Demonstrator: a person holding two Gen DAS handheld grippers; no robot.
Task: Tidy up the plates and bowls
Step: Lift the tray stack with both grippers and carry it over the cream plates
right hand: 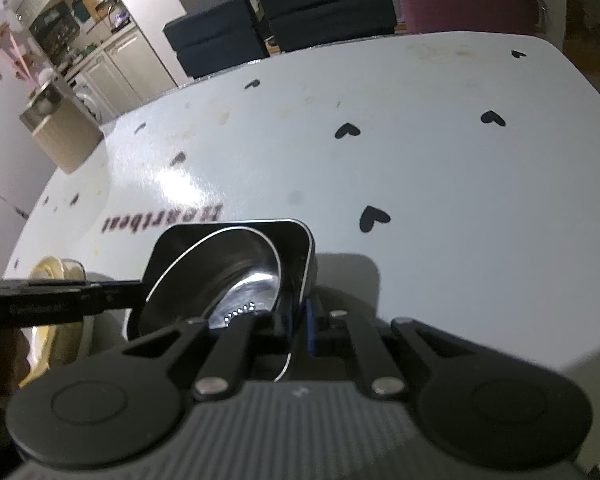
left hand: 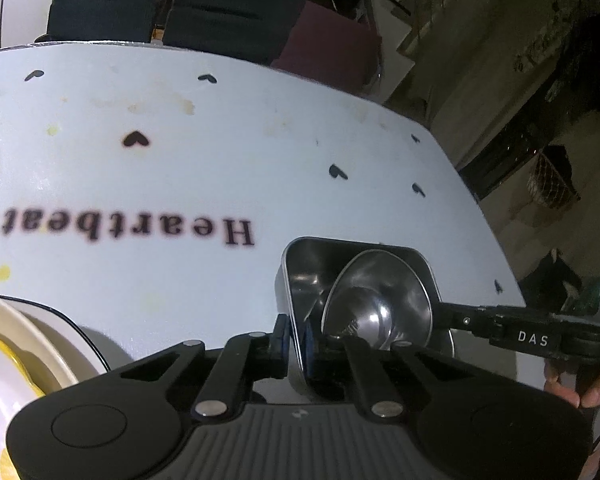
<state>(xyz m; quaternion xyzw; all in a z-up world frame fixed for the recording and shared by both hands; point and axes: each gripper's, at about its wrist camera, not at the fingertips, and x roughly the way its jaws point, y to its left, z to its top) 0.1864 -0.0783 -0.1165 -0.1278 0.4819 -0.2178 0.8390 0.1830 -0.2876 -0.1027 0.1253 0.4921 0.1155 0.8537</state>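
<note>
Surface: white table (left hand: 180, 168) printed with black hearts and the word "Heartbeat", marked with yellowish stains; dark chairs (left hand: 108, 4) beyond its far edge.
Left gripper (left hand: 296, 346): closed, its blue pads pinching the near-left wall of the steel tray (left hand: 300, 272).
Right gripper (right hand: 298, 322): closed on the tray's opposite wall; from the left camera it reaches in from the right.
Steel tray: rectangular, rounded corners, near the table's right edge; whether it rests on the table or is lifted cannot be told.
Steel bowl (left hand: 380, 300): round, tilted inside the tray.
Hidden: tray's near end lies behind both gripper bodies.
Cut off: cream and yellow dishes (left hand: 4, 344) at near left.
Room: dim; kitchen cabinets (right hand: 112, 68) far left, blurred.
Person: fingers (left hand: 580, 392) at the right edge.
</note>
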